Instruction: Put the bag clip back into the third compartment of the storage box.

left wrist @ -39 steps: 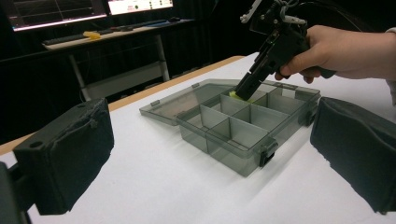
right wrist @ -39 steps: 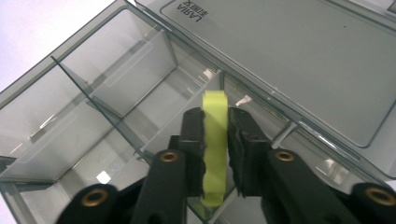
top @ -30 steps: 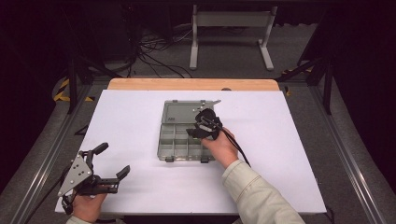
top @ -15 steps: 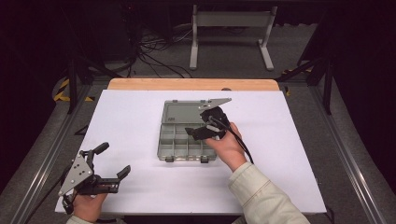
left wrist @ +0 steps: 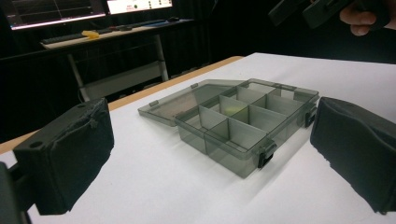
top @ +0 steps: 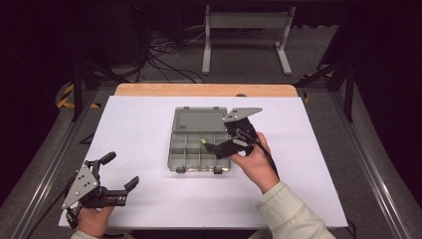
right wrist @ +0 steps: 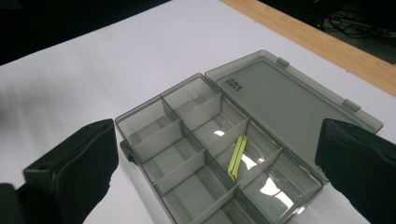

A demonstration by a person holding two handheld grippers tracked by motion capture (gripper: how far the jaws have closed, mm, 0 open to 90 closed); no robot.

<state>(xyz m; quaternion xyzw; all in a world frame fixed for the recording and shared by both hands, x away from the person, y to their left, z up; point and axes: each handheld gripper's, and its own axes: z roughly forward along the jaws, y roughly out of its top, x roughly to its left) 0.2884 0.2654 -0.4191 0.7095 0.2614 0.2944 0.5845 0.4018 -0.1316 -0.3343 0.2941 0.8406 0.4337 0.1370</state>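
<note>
A smoky grey compartment box (top: 191,158) lies mid-table with its lid (top: 196,120) folded flat on the far side. A small yellow-green strip (top: 204,142) lies in a compartment of the row nearest the lid, also seen as the strip (right wrist: 236,157) in the right gripper view. My right gripper (top: 221,143) hovers over the box's right side, open, nothing between its pads (right wrist: 74,170). At the near left corner my left gripper (top: 122,169) stands open and apart from the box (left wrist: 243,123), with its pads (left wrist: 70,158) empty.
White table top (top: 318,164) with a wooden strip (top: 204,89) along the far edge. Metal rails run down both sides. Behind the table stand a white frame (top: 246,35) and cables on a dark floor. The other compartments look empty.
My right gripper has drawn back to the right from over the box's far row. The left gripper has stayed where it was.
</note>
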